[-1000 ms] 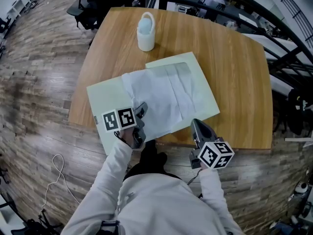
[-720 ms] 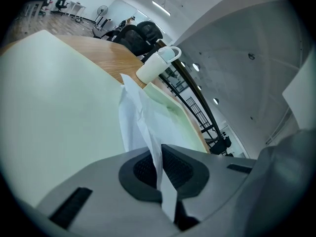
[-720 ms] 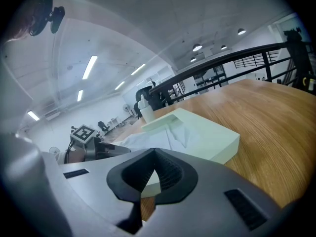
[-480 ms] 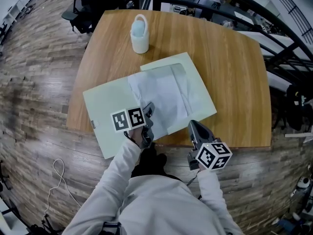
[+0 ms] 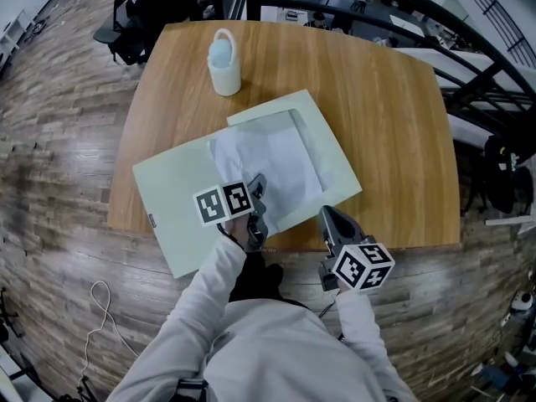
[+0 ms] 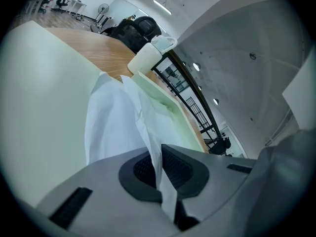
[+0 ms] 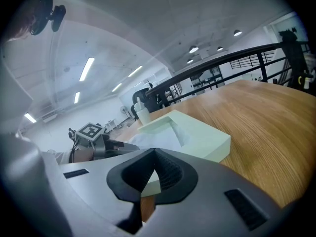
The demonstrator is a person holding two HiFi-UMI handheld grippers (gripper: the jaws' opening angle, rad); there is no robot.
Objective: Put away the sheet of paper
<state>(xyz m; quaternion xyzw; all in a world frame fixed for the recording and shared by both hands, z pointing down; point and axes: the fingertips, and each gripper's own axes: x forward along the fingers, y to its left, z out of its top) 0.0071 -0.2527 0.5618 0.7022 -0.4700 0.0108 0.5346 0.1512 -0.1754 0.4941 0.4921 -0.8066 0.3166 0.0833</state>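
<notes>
A white sheet of paper (image 5: 270, 162) lies in an open pale green folder (image 5: 172, 203) on the wooden table (image 5: 394, 124). My left gripper (image 5: 258, 182) is shut on the sheet's near edge, and the paper (image 6: 111, 127) runs down between its pads (image 6: 185, 169). The sheet's far part lies under the folder's windowed flap (image 5: 322, 153). My right gripper (image 5: 325, 213) hovers at the table's front edge by the folder's near side, shut with nothing in it. The folder (image 7: 197, 139) shows beyond its jaws (image 7: 148, 181).
A white container with a handle (image 5: 224, 64) stands at the back left of the table. The folder's left half overhangs the table's front edge. Wooden floor surrounds the table, with a chair (image 5: 126, 32) and railings (image 5: 469, 65) behind it.
My left gripper has moved to the right across the folder with the sheet in it, and less of the sheet now shows. The right gripper has kept its place.
</notes>
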